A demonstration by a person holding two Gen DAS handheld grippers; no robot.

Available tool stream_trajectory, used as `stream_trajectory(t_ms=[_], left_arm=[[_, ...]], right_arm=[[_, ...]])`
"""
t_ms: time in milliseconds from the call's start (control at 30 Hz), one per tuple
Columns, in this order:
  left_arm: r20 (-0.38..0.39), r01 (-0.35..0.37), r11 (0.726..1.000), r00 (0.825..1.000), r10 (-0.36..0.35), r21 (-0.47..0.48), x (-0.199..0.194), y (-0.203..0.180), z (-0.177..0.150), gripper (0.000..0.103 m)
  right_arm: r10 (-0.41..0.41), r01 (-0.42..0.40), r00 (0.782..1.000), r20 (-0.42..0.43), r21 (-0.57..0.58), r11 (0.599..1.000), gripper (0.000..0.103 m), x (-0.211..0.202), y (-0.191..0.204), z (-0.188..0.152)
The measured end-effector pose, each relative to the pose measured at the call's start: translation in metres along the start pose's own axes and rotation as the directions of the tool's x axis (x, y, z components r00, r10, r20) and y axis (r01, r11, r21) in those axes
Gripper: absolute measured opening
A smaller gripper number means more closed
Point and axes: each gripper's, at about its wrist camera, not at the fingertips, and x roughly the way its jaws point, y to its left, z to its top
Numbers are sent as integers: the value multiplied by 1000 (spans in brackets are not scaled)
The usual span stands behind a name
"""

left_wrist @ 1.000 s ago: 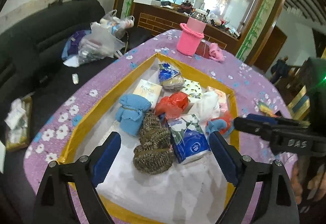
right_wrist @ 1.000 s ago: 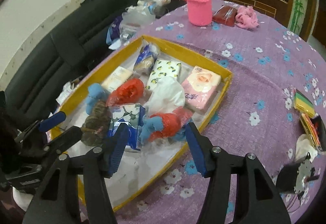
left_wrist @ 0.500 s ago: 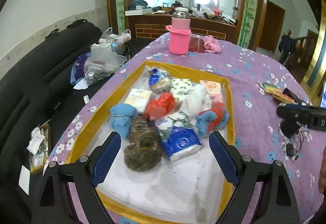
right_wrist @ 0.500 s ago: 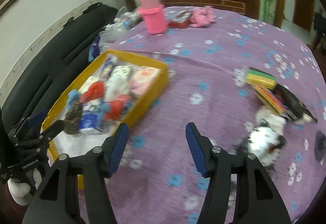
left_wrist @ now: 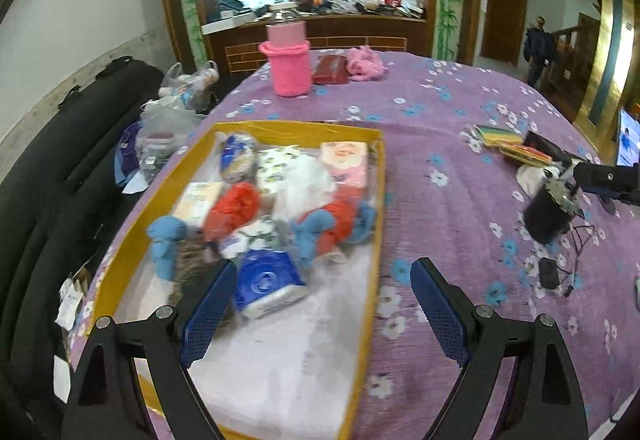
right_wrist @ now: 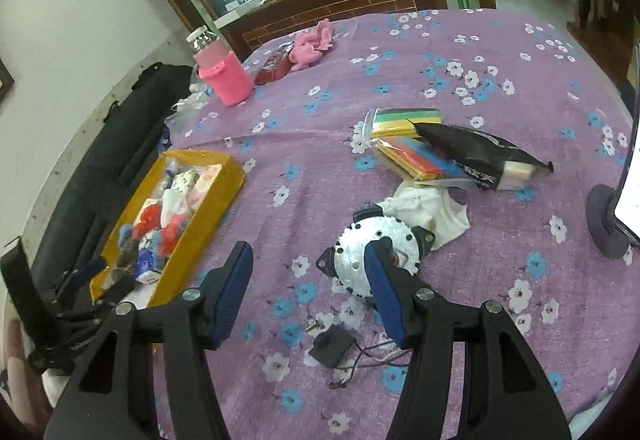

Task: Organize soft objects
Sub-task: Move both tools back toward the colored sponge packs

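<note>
On the purple flowered tablecloth (right_wrist: 320, 143), the right gripper (right_wrist: 308, 288) hangs with jaws wide apart and empty, just short of a white cloth (right_wrist: 428, 211) that lies crumpled against a round metal motor (right_wrist: 372, 256). Judged step: fetching that cloth for the yellow tray (right_wrist: 200, 215), where the other soft items already lie packed at the far end. To do it well, the pads should close on the loose right-hand fold, clear of the motor and the thin wires (right_wrist: 368, 356) nearby, then lift straight up before carrying left. The left gripper (left_wrist: 320, 316) is likewise spread and empty, poised over the tray's (left_wrist: 376, 224) bare near end, which looks the fit place to set the cloth. Only the right view shows the cloth's full outline, the colored packets (right_wrist: 408, 143) and black pouch (right_wrist: 476, 155); only the left view shows the tray's contents plainly, though blurred: a blue tissue pack (left_wrist: 268, 284), red and blue bundles.
</note>
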Motion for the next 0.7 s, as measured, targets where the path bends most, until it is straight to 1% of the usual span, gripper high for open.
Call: stream_trajectory(t_ms=[100,133,200,300,367,400,433,500,633,700], left_arm=[[-9,15,1000,1000,-15,17,2,-11,2,89],[-13,22,1000,1000,-22,21,3,-14,2,89],[-20,42,999,999,-42,22,3,-19,2,89],[-25,83,996,996,-83,19,3,-27,4,89],[-36,130,991,991,-129,24,5,-34,5,89],[-45,152,988,988,-151,26,6,-37,6,89],[-53,169,985,984,-168,26,10,-41,8,89],[-76,208,978,976,-205,28,18,-50,8,89],[-119,252,967,962,-245,48,39,-69,3,89],[-152,269,961,954,-257,61,53,-80,-2,89]], right_arm=[[-22,23,999,27,-25,999,57,-9,-1,-2],[-15,16,999,36,-32,999,57,-12,-1,-3],[9,-8,999,46,-23,1000,57,-18,-6,-3],[6,-7,996,84,9,1000,57,-30,-16,-1],[-22,19,994,103,33,999,59,-38,-25,3],[-34,29,993,109,45,999,63,-41,-30,5],[-46,39,992,113,61,997,65,-43,-36,8],[-69,57,991,114,98,993,65,-46,-49,10],[-77,63,993,94,152,986,65,-42,-67,9],[-80,65,994,77,178,982,65,-36,-75,7]])
